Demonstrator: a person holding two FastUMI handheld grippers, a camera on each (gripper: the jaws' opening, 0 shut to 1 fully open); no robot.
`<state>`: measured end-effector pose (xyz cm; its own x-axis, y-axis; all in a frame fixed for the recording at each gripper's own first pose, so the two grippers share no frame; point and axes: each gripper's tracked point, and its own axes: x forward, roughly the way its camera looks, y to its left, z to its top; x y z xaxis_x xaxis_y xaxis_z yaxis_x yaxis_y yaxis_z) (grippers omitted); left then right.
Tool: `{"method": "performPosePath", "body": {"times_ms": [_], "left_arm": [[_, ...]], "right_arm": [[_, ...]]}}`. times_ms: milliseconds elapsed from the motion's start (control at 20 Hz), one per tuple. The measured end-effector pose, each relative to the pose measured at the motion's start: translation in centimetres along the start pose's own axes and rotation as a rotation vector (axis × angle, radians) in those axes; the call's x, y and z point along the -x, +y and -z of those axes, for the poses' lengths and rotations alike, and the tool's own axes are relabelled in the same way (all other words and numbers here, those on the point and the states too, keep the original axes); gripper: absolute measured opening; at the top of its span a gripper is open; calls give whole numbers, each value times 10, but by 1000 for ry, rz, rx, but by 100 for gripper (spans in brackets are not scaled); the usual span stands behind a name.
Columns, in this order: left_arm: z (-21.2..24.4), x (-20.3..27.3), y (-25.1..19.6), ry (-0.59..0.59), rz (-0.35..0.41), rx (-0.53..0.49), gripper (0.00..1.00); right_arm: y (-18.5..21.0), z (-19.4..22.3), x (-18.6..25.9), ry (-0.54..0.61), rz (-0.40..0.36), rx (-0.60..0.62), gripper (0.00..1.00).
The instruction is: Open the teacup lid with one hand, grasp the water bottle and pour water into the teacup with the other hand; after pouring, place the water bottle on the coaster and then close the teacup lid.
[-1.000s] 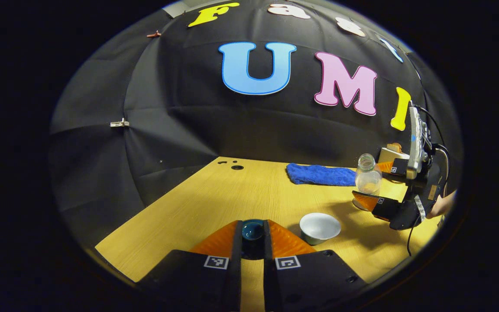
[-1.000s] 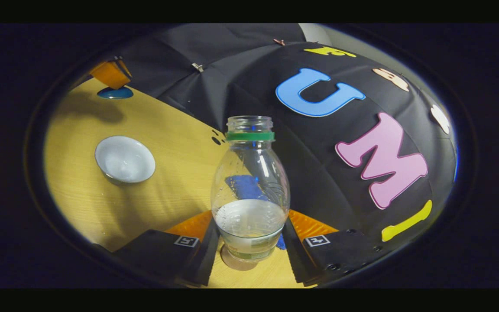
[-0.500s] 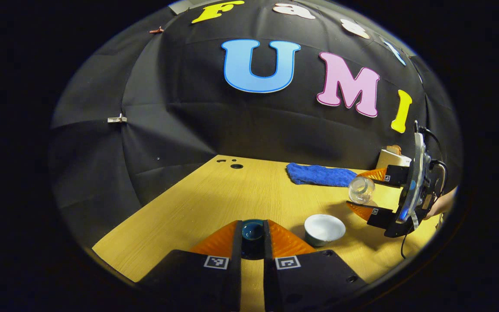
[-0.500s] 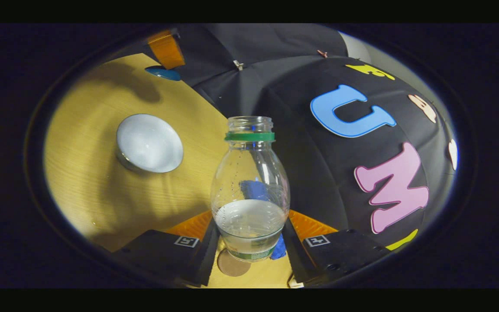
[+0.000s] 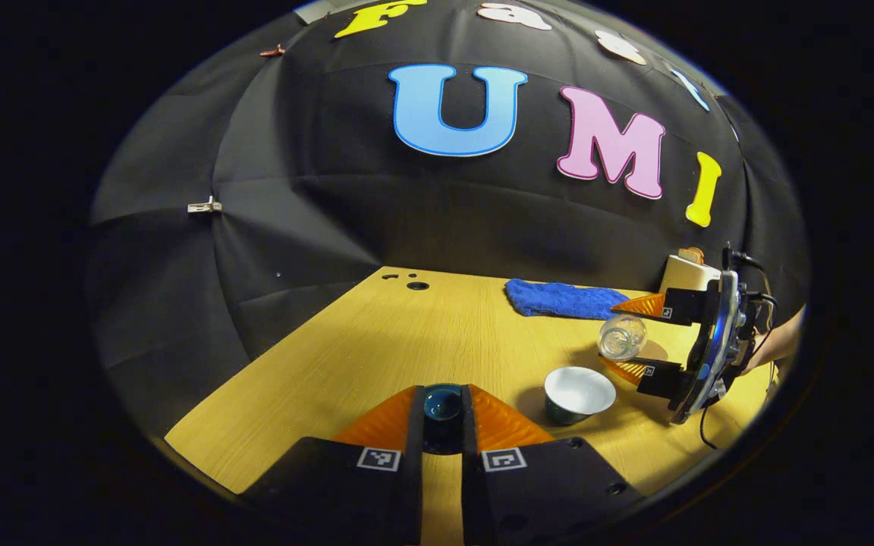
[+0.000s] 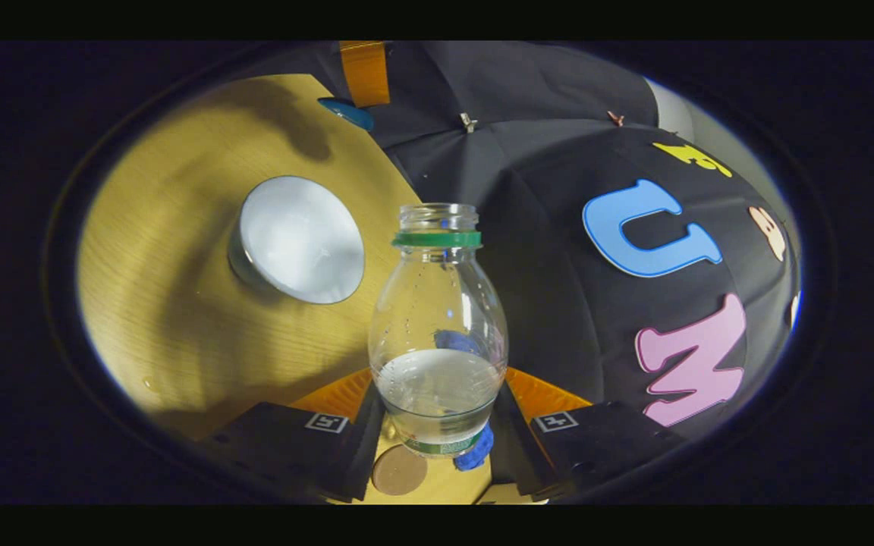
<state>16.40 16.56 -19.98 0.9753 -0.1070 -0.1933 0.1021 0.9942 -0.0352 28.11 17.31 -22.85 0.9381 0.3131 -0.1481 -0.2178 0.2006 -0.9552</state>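
A: What does the left gripper [image 5: 443,413] hold?

B: Its two fingers are clenched on the dark blue lid [image 5: 443,402], low over the near part of the table [image 5: 376,341]. In the right gripper view the lid [image 6: 346,114] is seen far off, with one orange finger [image 6: 365,72] above it.

A: And the right gripper [image 6: 437,413]?

B: It grasps the bottle [image 6: 437,334] at its lower part, one finger on each side. The bottle has no cap, has a green ring at the neck, and holds some water at the bottom.

A: Is the bottle upright?

B: No. In the left gripper view the bottle [image 5: 622,337] is tilted, its mouth turned toward the cup [image 5: 579,393], above and just beside it. The right gripper [image 5: 638,337] is there on its side, with a hand [image 5: 778,345] behind it.

A: The cup is open?

B: Yes, the cup [image 6: 297,239] stands uncovered on the table [image 6: 179,318], white inside.

A: The coaster?

B: A small brown coaster [image 6: 399,470] lies under the bottle's base. A blue cloth [image 5: 562,298] lies at the far edge.
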Motion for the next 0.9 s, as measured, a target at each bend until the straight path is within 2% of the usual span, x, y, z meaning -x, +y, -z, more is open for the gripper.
{"method": "performPosePath", "body": {"times_ms": [350,750,800,900], "left_arm": [[4,1,3,6,-1,-2,25],[12,1,4,24,-6,5,25],[12,1,4,26,-6,8,22],[13,1,2,27,-8,10,25]], "right_arm": [[-5,-2,-6,-22,30,107,73],[-3,2,-9,-52,12,256,73],[-2,3,-8,-53,12,268,73],[-3,7,-8,-49,7,264,73]]}}
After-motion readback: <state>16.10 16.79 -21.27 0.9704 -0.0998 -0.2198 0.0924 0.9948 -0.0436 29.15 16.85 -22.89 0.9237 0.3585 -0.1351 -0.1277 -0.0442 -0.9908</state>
